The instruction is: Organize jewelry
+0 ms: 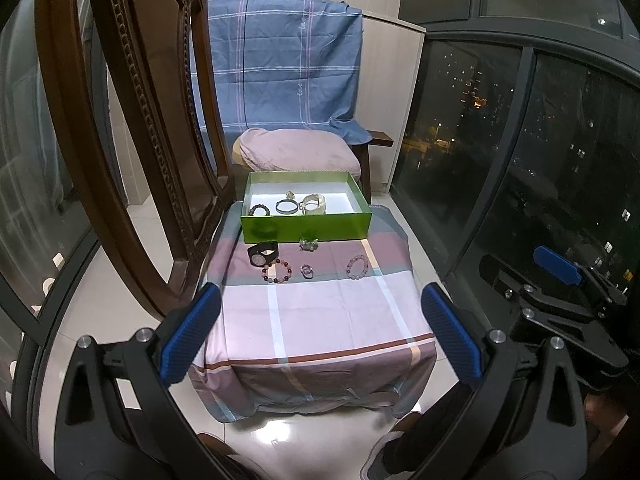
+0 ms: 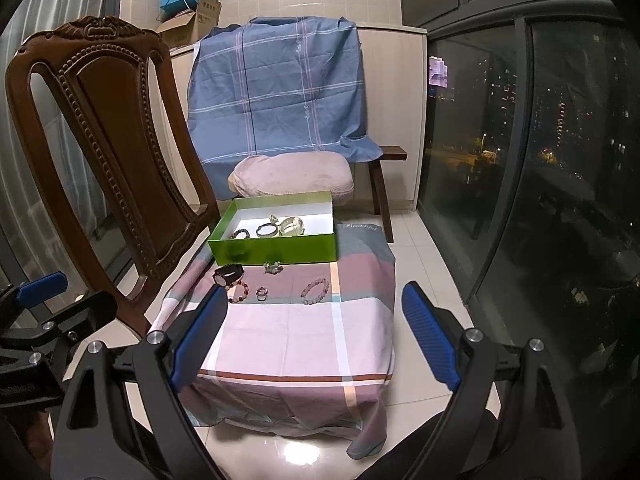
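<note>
A green box (image 1: 306,226) (image 2: 276,246) stands at the far end of a cloth-covered low table (image 1: 320,320) (image 2: 296,332); inside lie a dark bead bracelet (image 1: 258,210), a dark bangle (image 1: 287,207) and a pale cuff (image 1: 314,203). In front of the box sit a black watch (image 1: 262,253) (image 2: 227,273), a red-pink bead bracelet (image 1: 276,273) (image 2: 238,291), a small ring (image 1: 307,271) (image 2: 261,294), a pink bead bracelet (image 1: 357,266) (image 2: 315,291) and a green trinket (image 1: 309,244) (image 2: 273,267). My left gripper (image 1: 320,332) and right gripper (image 2: 314,334) hover open over the near end, holding nothing.
A carved wooden chair (image 1: 132,128) (image 2: 108,152) stands close on the left. Behind the table are a pink cushion (image 1: 296,154) on a bench and a blue sheet (image 1: 280,60). Dark glass windows (image 1: 520,160) run along the right. White tiled floor (image 1: 300,436) lies below.
</note>
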`<state>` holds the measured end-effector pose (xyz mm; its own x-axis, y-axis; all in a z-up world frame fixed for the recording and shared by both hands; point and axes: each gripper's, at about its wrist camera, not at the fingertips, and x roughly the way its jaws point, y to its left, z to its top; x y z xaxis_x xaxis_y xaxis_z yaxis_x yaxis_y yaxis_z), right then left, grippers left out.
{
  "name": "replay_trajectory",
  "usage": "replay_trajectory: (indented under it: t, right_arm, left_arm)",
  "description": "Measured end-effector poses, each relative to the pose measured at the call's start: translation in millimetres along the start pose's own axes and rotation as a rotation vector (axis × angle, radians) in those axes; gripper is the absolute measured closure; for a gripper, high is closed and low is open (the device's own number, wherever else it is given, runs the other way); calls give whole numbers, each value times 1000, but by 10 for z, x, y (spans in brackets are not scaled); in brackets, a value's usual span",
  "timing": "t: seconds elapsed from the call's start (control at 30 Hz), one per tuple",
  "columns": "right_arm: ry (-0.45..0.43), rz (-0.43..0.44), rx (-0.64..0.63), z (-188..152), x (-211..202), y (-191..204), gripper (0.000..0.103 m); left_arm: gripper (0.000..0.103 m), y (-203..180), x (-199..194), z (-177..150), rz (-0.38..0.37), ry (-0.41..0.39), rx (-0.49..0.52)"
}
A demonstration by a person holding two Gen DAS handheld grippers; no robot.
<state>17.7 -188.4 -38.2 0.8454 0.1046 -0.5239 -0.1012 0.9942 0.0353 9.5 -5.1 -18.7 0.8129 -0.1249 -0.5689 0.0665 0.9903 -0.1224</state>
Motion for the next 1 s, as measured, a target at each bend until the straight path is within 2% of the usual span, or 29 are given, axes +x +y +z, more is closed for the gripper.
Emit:
replay_trajectory:
  t: [0.4, 0.7, 0.9, 1.0]
  right_arm:
    - [13, 0, 5, -7, 57, -1, 16]
    - [51, -3, 17, -59, 271, -55, 16]
    - [110, 8, 35, -185, 686, -136, 16]
    - [161, 18, 44, -285, 1000, -196, 16]
  left_arm:
    - [4, 13, 74, 2, -3, 18, -5]
    - [4, 99, 271, -14, 9, 48, -25]
    - [4, 212, 719, -11, 26, 97, -28]
    - [4, 369, 1157, 69, 37, 114, -34]
